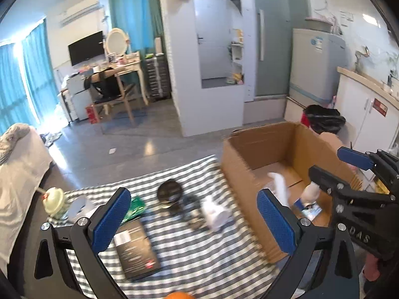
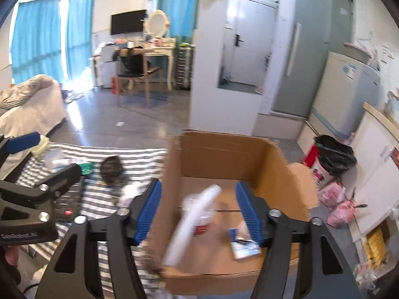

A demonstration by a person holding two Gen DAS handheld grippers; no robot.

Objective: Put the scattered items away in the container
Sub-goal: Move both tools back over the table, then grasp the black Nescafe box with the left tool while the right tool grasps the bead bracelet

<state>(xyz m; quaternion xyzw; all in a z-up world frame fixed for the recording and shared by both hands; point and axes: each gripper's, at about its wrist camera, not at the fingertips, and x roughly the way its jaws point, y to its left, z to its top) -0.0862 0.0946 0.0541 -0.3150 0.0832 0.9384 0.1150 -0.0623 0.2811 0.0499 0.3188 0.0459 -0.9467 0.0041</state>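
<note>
Two grippers are in view, both with jaws apart and nothing pressed between the blue pads. The left gripper (image 1: 194,220) stands wide over the striped cloth (image 1: 199,254) at lower centre; the right gripper (image 2: 198,213) is spread above the cardboard box (image 2: 224,149), lower centre of its view.

Hard to make out: a long white object (image 2: 192,224) is motion-blurred between the right pads, touching neither, and its identity cannot be told. Items on the box floor, including a blue-and-white packet (image 2: 245,245), are smeared. An orange object (image 1: 179,296) is cut off at the bottom edge.

Writing: "GenRobot.AI" reads on the left gripper's body in the right view; the dark box (image 1: 137,249) carries print too small to read.

Still scattered on the cloth: dark box, round dark bowl (image 1: 170,192), green packet (image 1: 134,206), white wad (image 1: 215,213), lidded cup (image 1: 53,200). The box sits at the cloth's right edge, top open; bare floor lies beyond.
</note>
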